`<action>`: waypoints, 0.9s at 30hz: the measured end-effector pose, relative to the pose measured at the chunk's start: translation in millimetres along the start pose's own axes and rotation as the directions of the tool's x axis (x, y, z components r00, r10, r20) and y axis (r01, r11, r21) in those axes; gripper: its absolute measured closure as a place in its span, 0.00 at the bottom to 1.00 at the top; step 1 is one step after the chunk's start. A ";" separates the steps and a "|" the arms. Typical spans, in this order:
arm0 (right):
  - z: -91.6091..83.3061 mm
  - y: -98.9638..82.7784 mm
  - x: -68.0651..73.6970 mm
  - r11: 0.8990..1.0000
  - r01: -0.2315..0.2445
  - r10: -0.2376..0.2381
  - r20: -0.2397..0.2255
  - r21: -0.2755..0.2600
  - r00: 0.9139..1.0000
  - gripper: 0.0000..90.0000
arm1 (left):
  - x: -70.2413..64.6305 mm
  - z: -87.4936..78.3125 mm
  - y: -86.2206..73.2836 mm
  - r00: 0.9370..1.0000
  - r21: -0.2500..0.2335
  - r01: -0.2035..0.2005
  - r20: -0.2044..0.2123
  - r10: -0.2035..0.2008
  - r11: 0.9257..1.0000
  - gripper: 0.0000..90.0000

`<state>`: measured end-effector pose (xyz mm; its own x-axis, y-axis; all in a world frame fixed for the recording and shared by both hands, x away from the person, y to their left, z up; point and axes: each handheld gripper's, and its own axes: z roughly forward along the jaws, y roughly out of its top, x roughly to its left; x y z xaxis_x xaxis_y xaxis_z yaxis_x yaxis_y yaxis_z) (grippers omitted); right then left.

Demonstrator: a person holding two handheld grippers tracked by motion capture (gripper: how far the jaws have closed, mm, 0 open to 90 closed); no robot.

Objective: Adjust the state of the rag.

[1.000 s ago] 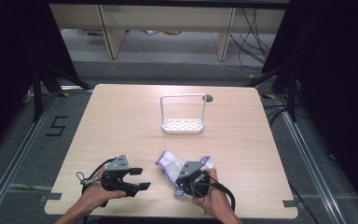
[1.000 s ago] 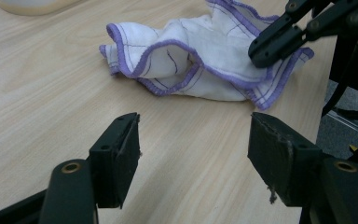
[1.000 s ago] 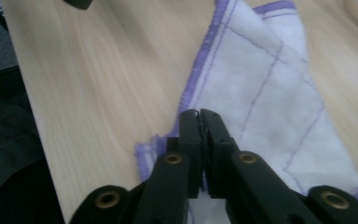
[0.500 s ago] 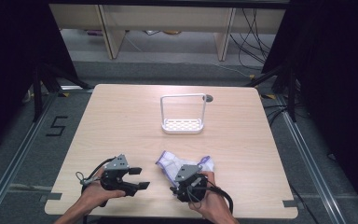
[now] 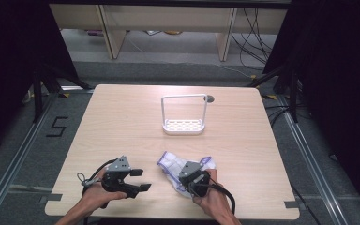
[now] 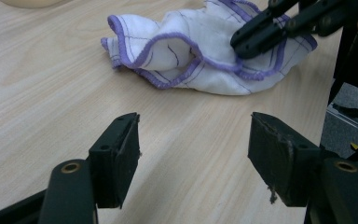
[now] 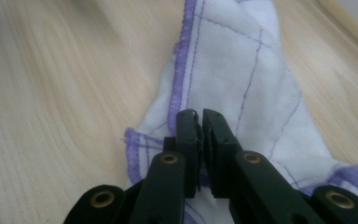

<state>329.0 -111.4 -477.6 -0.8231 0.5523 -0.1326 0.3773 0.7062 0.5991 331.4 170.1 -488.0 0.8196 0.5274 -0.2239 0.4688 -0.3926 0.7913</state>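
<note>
A white cloth [image 5: 171, 161] with a purple hem lies crumpled on the wooden table [image 5: 122, 122] near its front edge. My right gripper [image 5: 186, 183] rests on the cloth's near part. Its jaws have just been closing and now stand pressed together on a fold of the cloth [image 7: 242, 70], as the right gripper view [image 7: 200, 116] shows. In the left gripper view the right gripper's black tips [image 6: 247, 44] pinch the cloth [image 6: 191, 56] at its hem. My left gripper [image 5: 141, 180] sits to the left of the cloth, open [image 6: 193, 154], with only bare table between its jaws.
A white drainer rack [image 5: 183, 125] with a tall wire handle stands mid-table beyond the cloth. A small round hole [image 5: 209, 99] sits near the table's far edge. Shelving legs and cables lie on the floor behind.
My right gripper has shifted slightly left and nearer over the cloth. The left gripper has stayed where it was.
</note>
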 end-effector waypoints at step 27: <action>-69.2 -18.6 -119.3 0.897 -0.357 0.385 0.062 -0.262 0.921 0.98 | -0.8 23.0 31.2 0.998 -0.037 -0.050 -0.036 0.049 0.998 0.35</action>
<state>390.8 -221.1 -418.3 -0.5864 0.8079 0.0593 0.5211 0.3202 0.7911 352.9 140.1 -476.2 0.8293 0.5341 -0.1643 0.4142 -0.3902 0.8223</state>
